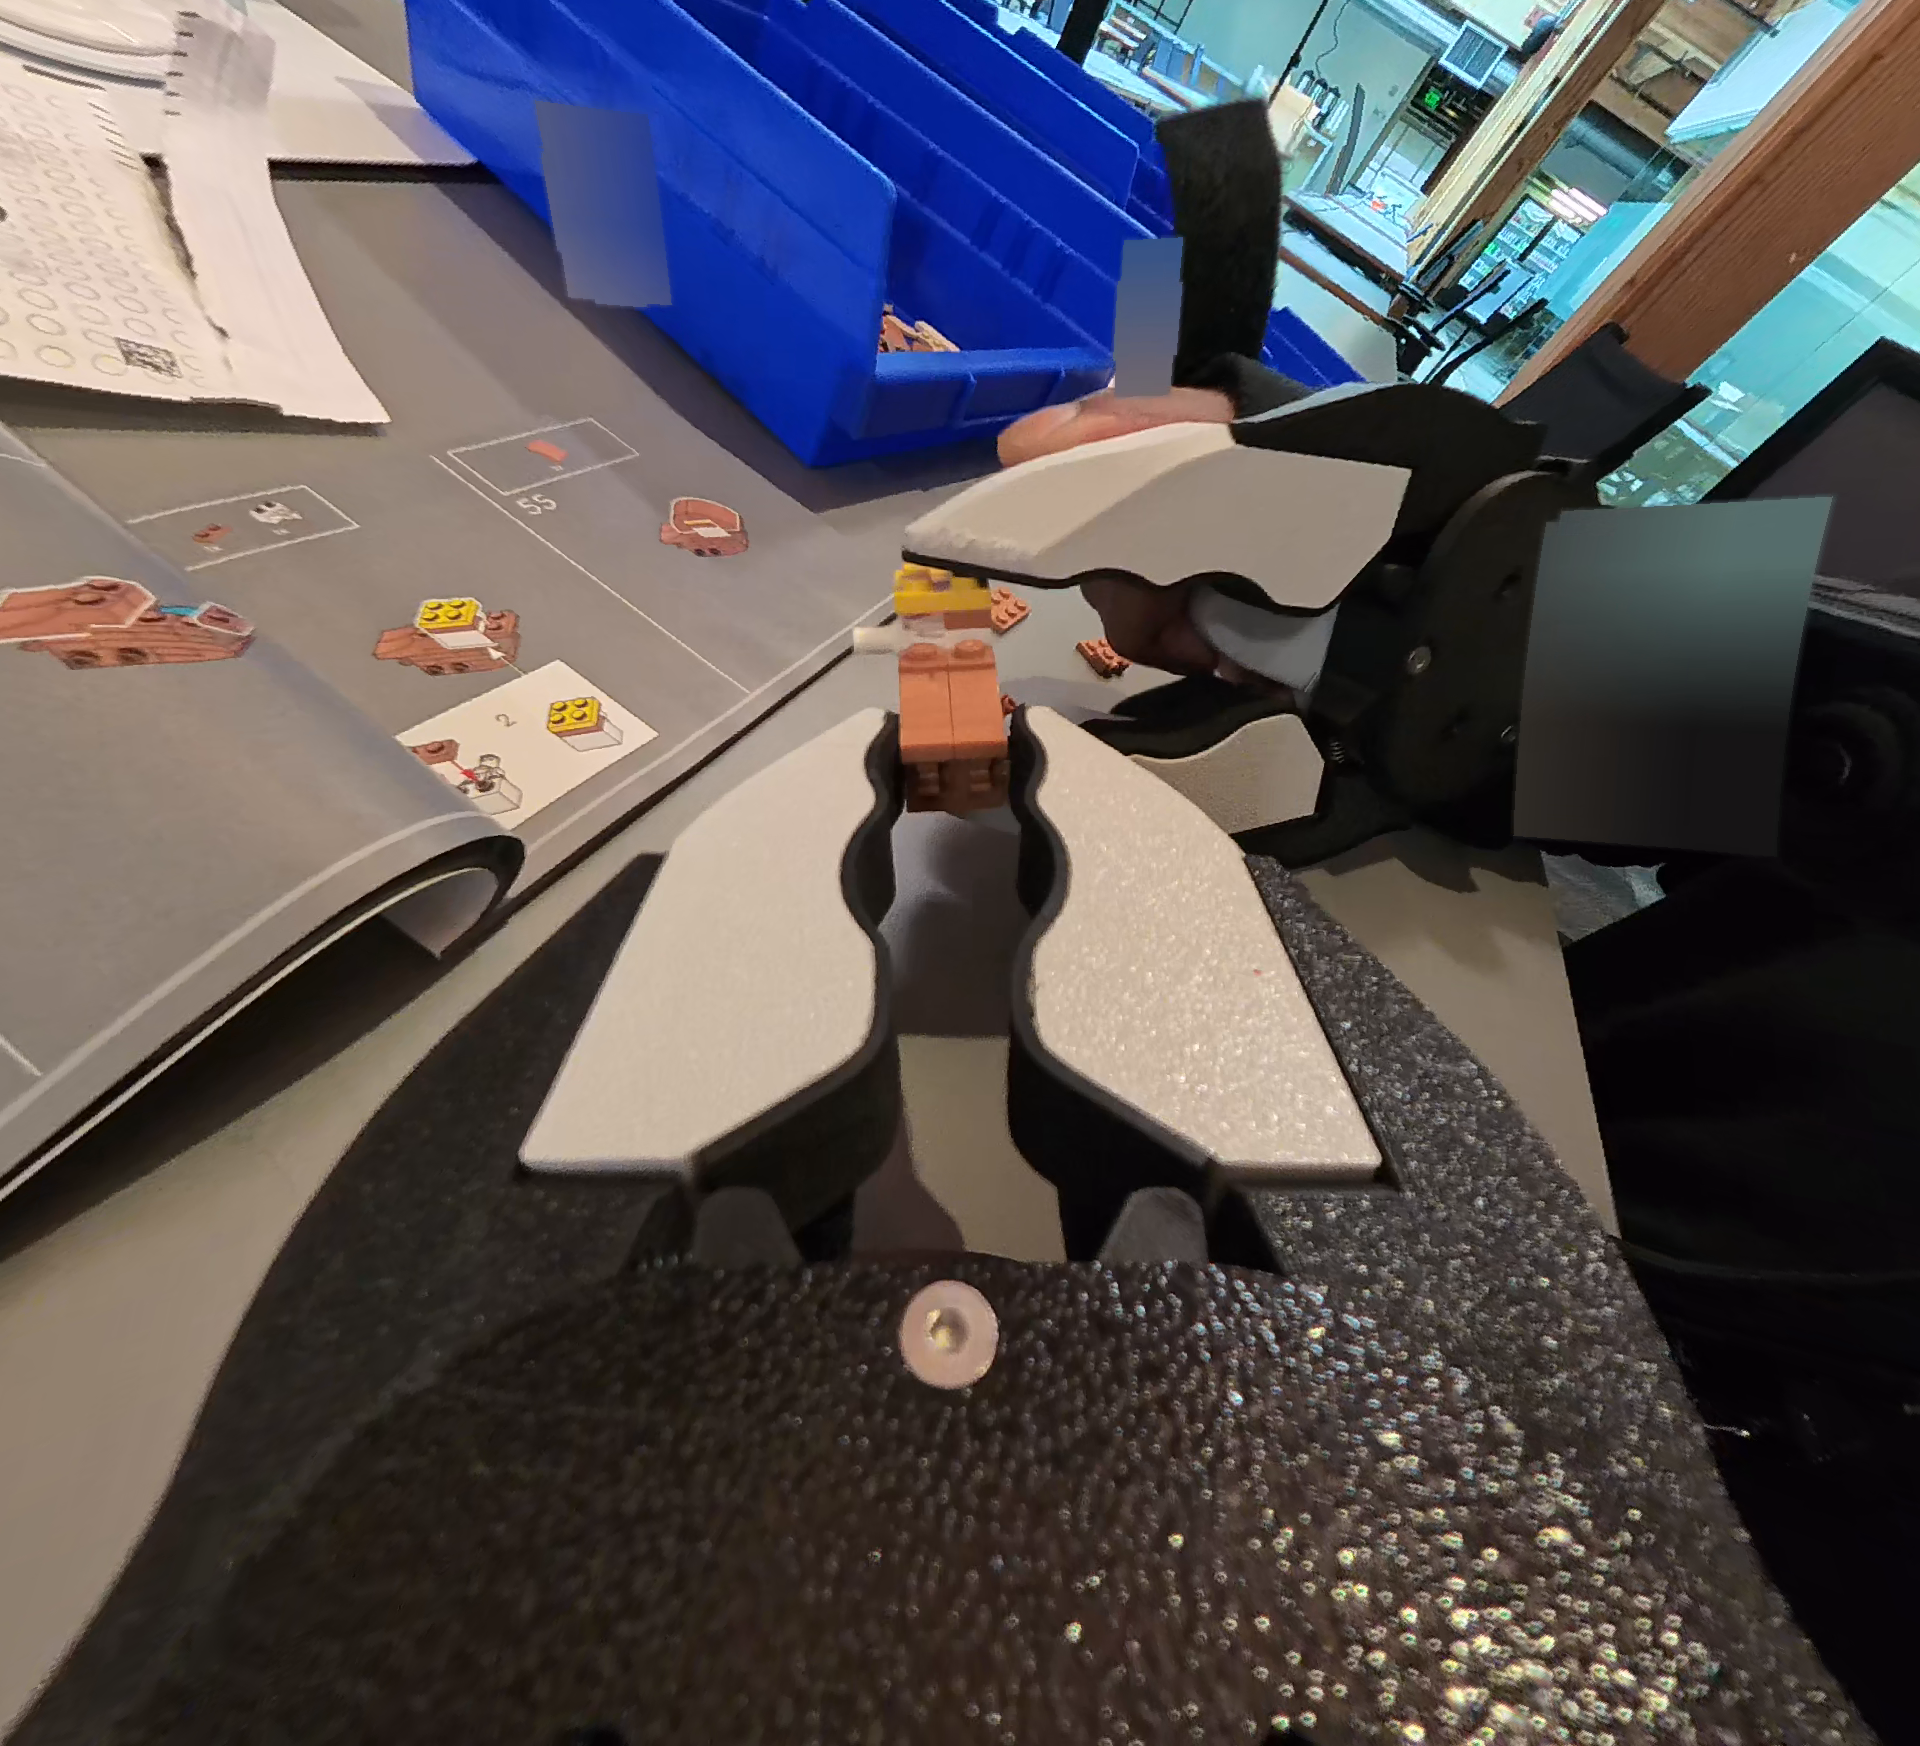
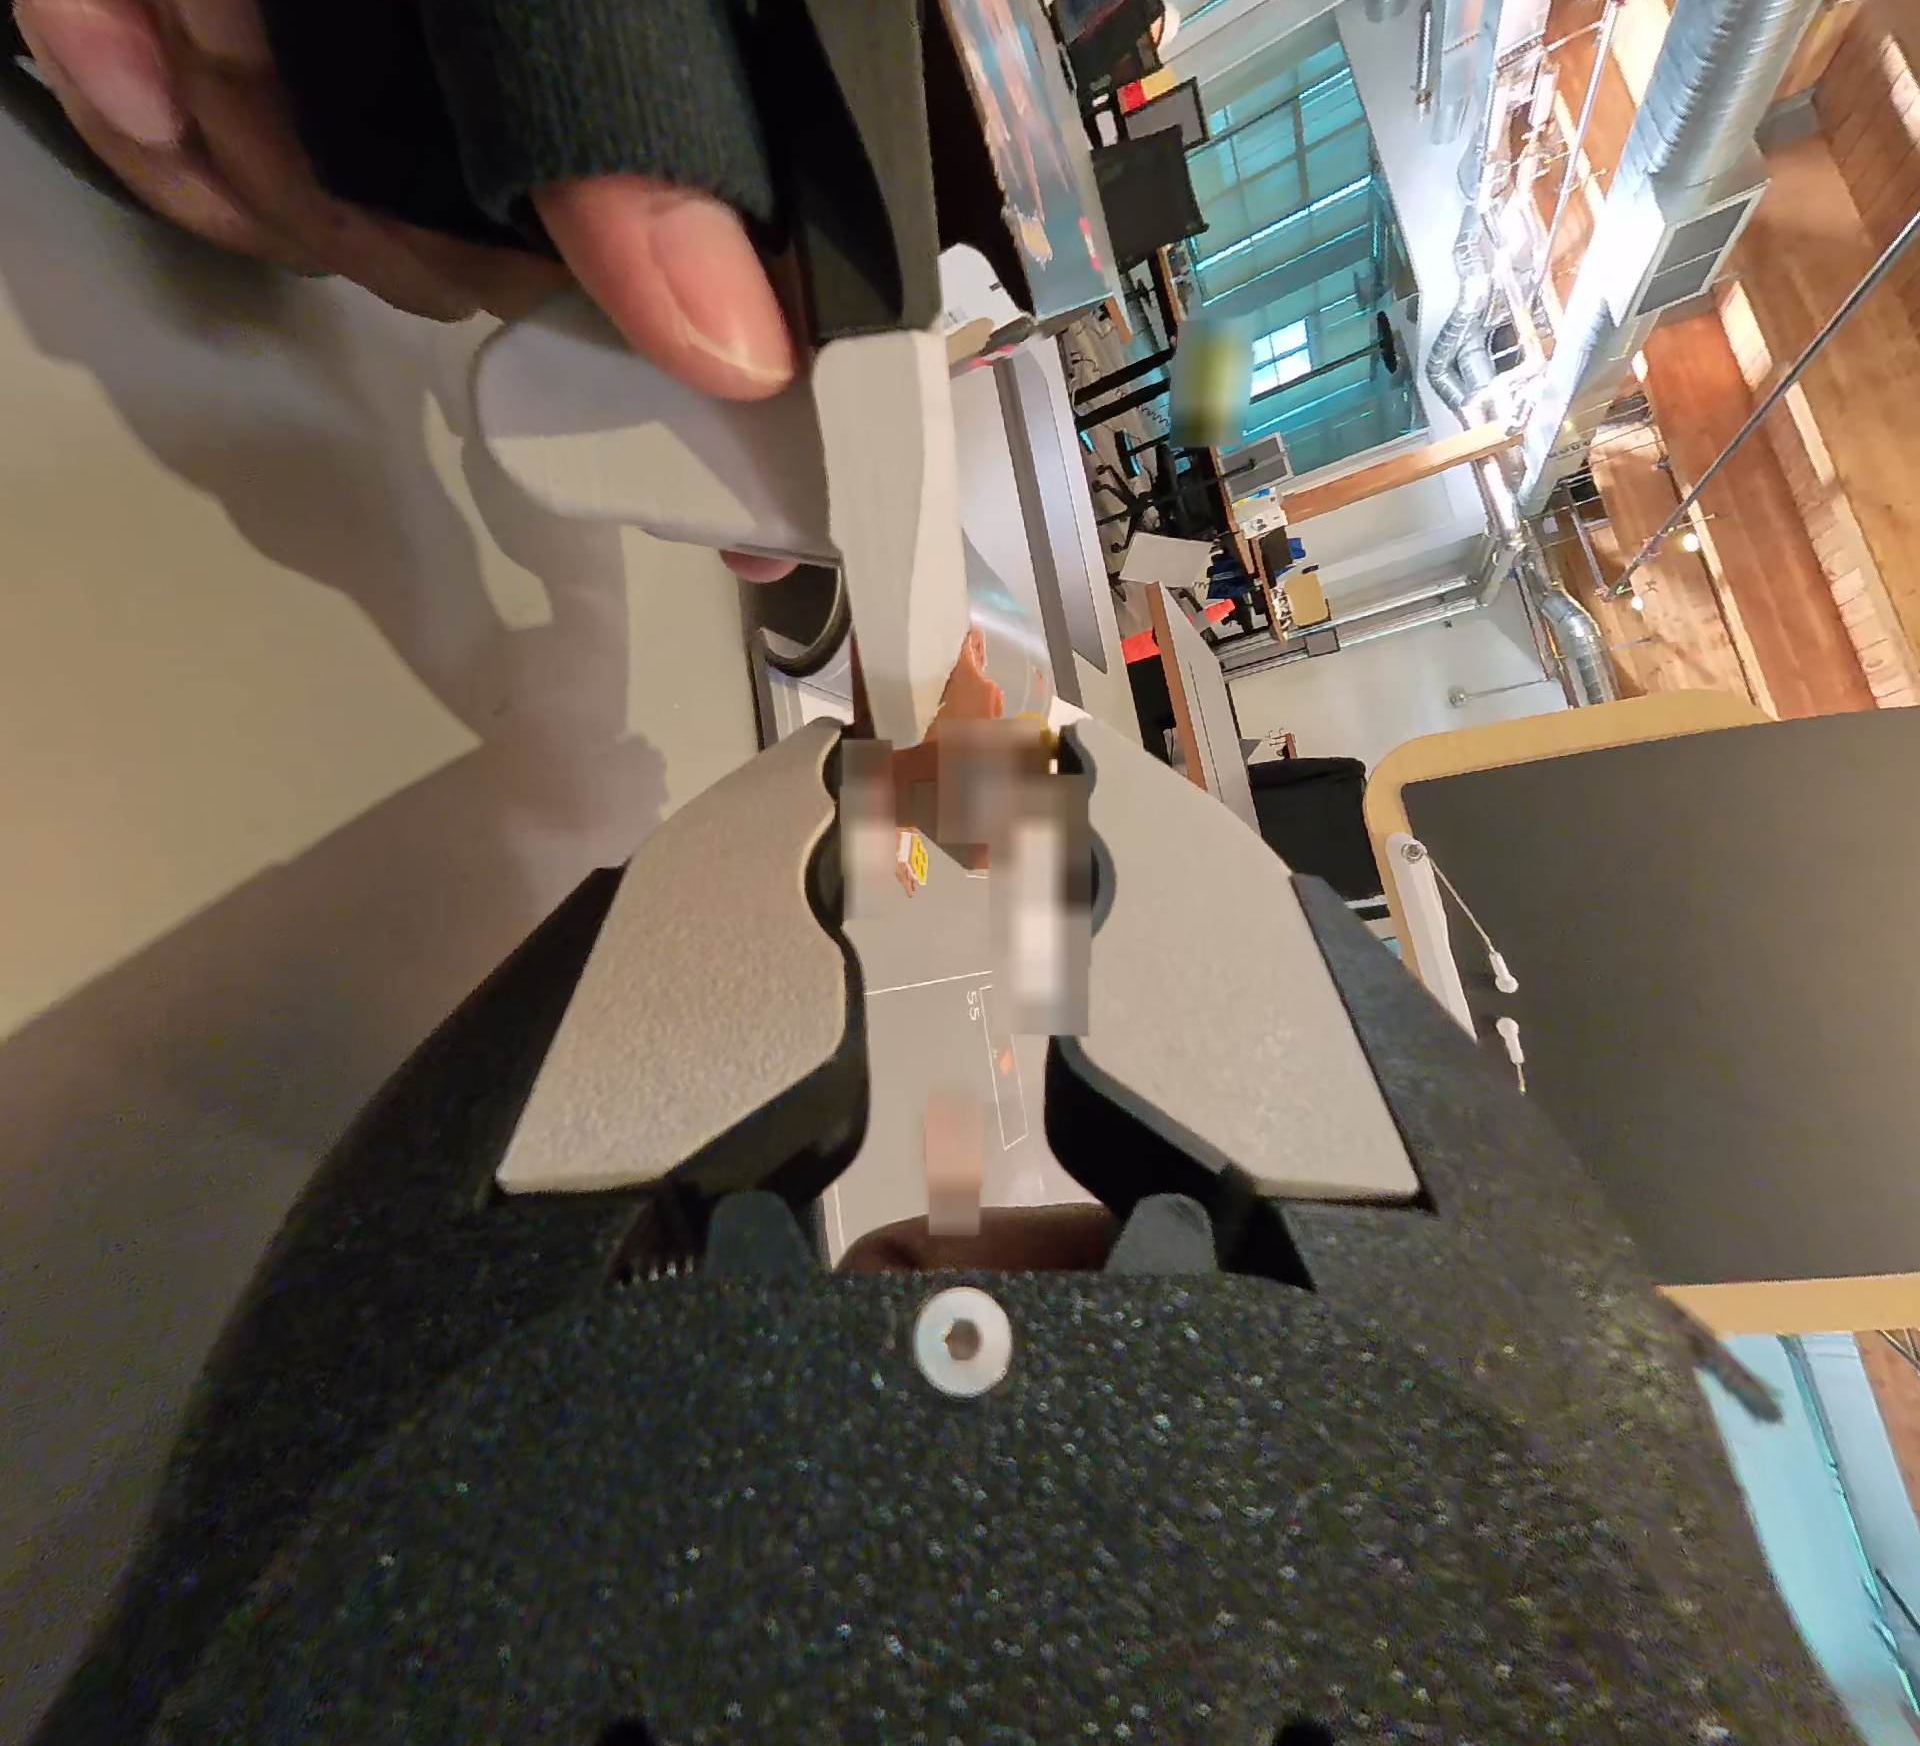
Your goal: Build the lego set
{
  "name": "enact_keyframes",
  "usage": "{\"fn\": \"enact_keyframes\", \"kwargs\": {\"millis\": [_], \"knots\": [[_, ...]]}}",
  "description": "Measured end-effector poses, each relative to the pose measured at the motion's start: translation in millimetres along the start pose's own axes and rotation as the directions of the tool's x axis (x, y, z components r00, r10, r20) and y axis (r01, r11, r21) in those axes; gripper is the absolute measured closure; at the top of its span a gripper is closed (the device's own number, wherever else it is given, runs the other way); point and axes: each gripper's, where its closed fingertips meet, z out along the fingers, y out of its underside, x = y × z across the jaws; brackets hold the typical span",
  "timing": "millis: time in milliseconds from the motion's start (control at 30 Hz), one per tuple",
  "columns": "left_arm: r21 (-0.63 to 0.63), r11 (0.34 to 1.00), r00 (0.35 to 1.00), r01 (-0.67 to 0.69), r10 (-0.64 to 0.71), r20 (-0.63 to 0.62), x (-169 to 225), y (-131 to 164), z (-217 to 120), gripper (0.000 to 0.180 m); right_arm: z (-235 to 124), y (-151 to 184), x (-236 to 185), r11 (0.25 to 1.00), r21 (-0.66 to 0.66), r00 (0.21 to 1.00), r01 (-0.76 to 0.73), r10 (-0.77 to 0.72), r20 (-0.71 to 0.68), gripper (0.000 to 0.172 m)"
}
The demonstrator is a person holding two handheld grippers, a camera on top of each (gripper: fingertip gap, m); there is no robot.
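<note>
1. Left gripper [image 1: 953, 725]: jaws narrowly open, both pads pressing the sides of a small brown plastic brick assembly [image 1: 951, 694], held right at the fingertips, above the table.
2. Its long axis runs straight out from these tips, away from the cam. On the far end sit 1 yellow studded plastic brick [image 1: 940, 593] and 1 clear-white piece.
3. Right gripper [image 2: 956, 761] enters from the right of the left fingers, crosswise. One finger [image 1: 1143, 501] touches the yellow brick; the other tip is hidden, so cannot tell if it clamps. The left gripper is the nearer one.
4. Just beyond the tips, to the right: 2 loose small brown plates [image 1: 1101, 657] on the grey table.
5. Left of the fingers: 1 open grey instruction booklet [image 1: 312, 761].
6. Far beyond: at least 2 blue plastic bins [image 1: 727, 242], approx. side by side.
</note>
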Motion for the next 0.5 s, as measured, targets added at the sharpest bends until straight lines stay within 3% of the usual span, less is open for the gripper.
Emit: {"fn": "enact_keyframes", "kwargs": {"millis": [233,500], "knots": [[-0.001,0.998,0.996,0.056,-0.056,-0.07,4.8,-0.3,-2.1,0.162,1.7,7.4,-1.9,1.0,-0.014,1.0,0.018,-0.018,-0.004,0.112],[-0.008,0.994,0.985,0.106,-0.107,-0.139,11.5,0.4,-2.3,0.162,-4.2,1.4,-0.3,0.999,0.039,1.0,0.021,-0.021,0.011,0.133]]}}
